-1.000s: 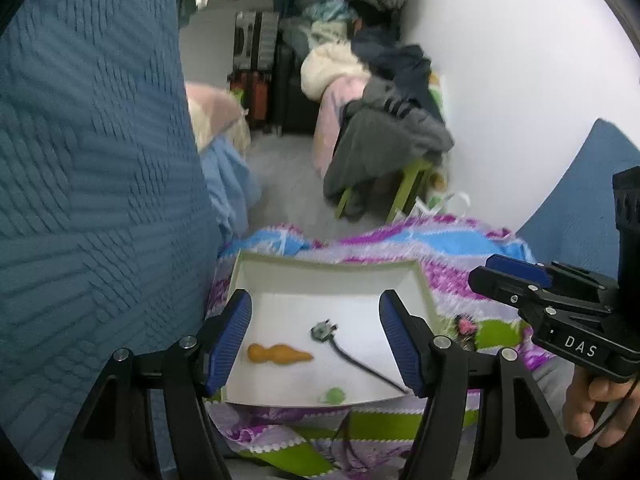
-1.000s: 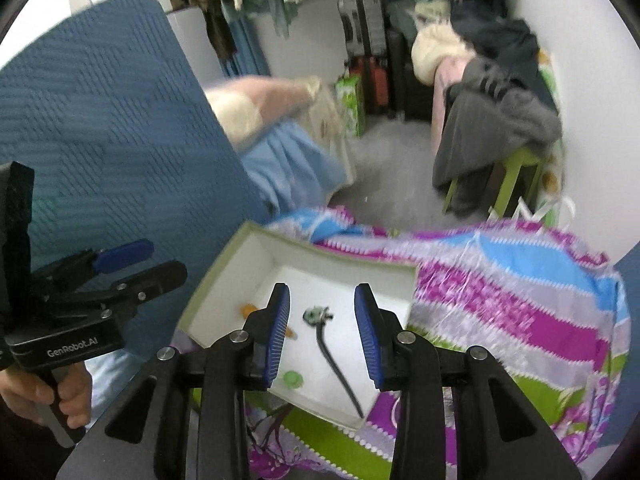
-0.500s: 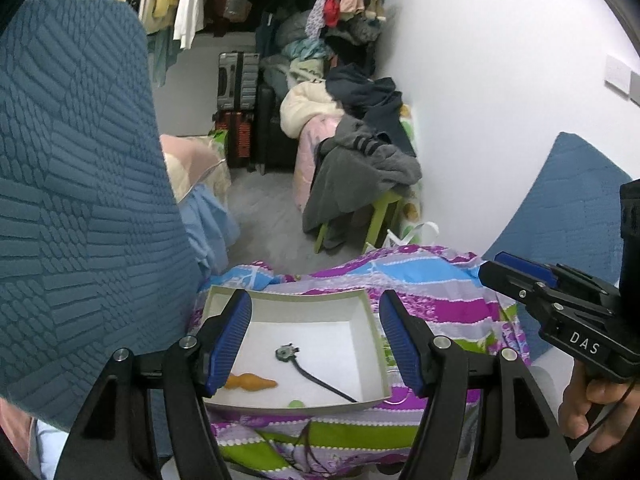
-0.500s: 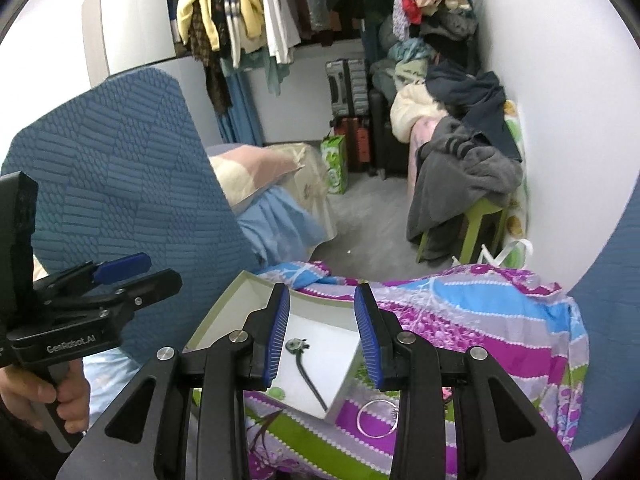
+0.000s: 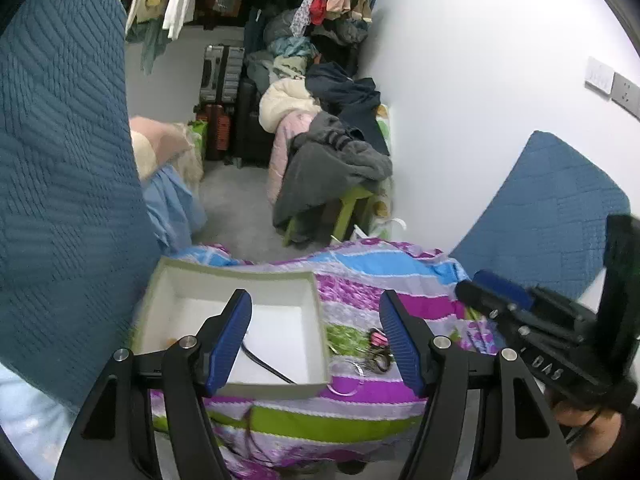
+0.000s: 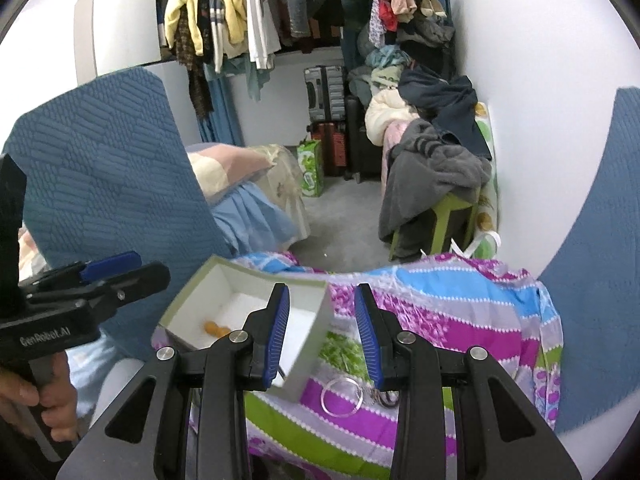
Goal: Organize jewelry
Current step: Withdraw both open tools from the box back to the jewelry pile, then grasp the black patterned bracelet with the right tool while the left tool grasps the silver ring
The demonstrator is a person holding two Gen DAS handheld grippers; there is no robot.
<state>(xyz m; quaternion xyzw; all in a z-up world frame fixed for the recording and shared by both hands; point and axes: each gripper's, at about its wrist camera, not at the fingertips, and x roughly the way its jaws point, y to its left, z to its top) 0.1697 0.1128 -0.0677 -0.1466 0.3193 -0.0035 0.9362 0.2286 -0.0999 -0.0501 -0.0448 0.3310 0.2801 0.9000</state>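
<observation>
A: Grippers?
B: Left gripper jaws stand wide with nothing between them; right gripper jaws narrower, also empty. Both hang above the patterned cloth.
A: Surface and room?
B: Striped cloth at lower centre, blue cushions to either side, clothes rail at the top.
A: Jewelry?
B: White box left of centre holds an orange piece and a dark cord. A clear ring lies on the cloth just beside it.
</observation>
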